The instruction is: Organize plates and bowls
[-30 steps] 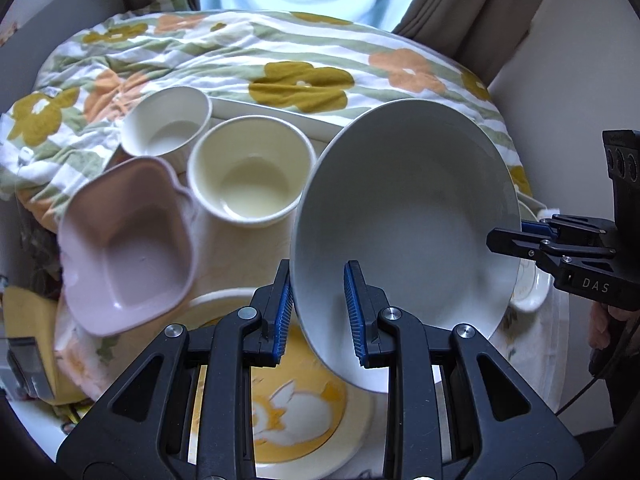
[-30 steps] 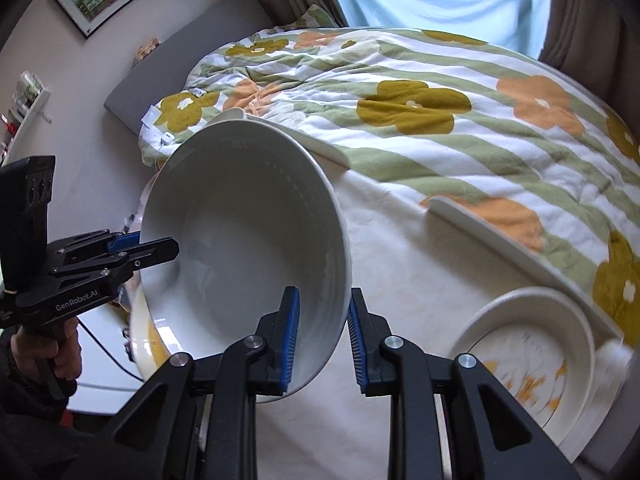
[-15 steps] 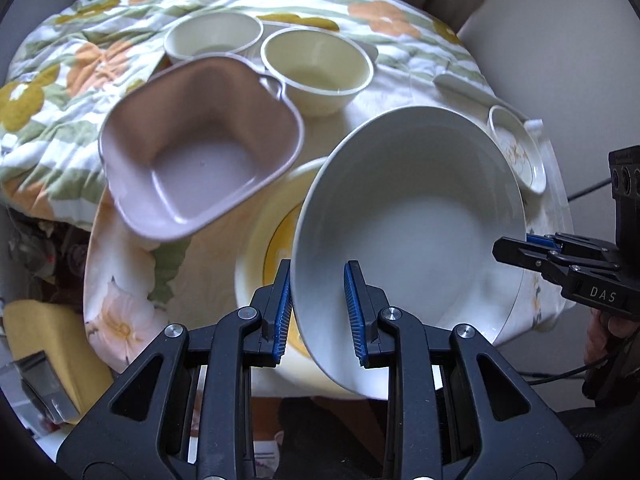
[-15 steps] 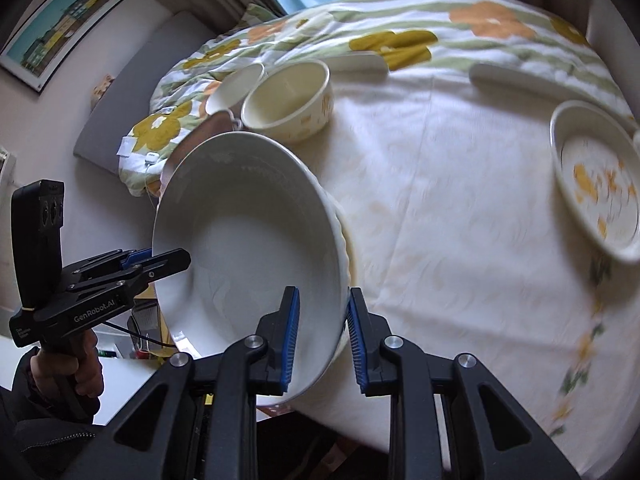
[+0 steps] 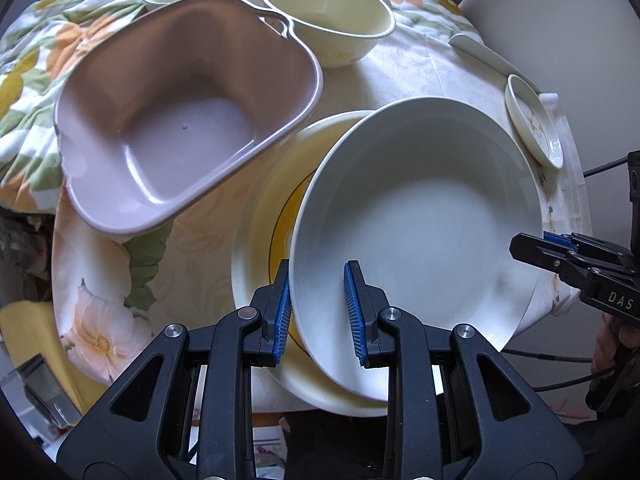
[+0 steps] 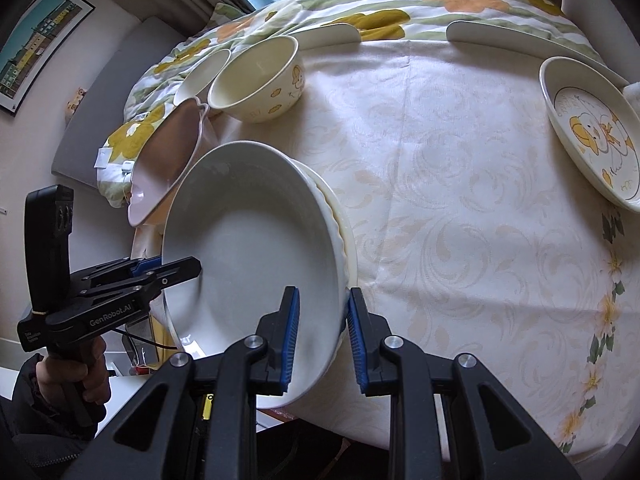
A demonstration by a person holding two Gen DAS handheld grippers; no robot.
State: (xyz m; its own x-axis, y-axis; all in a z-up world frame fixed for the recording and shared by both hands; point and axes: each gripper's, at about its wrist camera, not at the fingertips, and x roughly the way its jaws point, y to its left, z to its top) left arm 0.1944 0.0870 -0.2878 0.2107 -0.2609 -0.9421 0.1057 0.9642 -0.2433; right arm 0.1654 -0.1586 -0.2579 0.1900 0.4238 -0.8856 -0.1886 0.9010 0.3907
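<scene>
Both grippers, left gripper (image 5: 316,312) and right gripper (image 6: 323,330), clamp the wide white ceramic bowl (image 5: 416,216) over the yellow-ringed plate (image 5: 264,208) at the bench's near edge; next, probably lower and release.

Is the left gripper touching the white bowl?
Touching: in the left wrist view, the left gripper has both blue pads clamped on the white bowl rim.
</scene>
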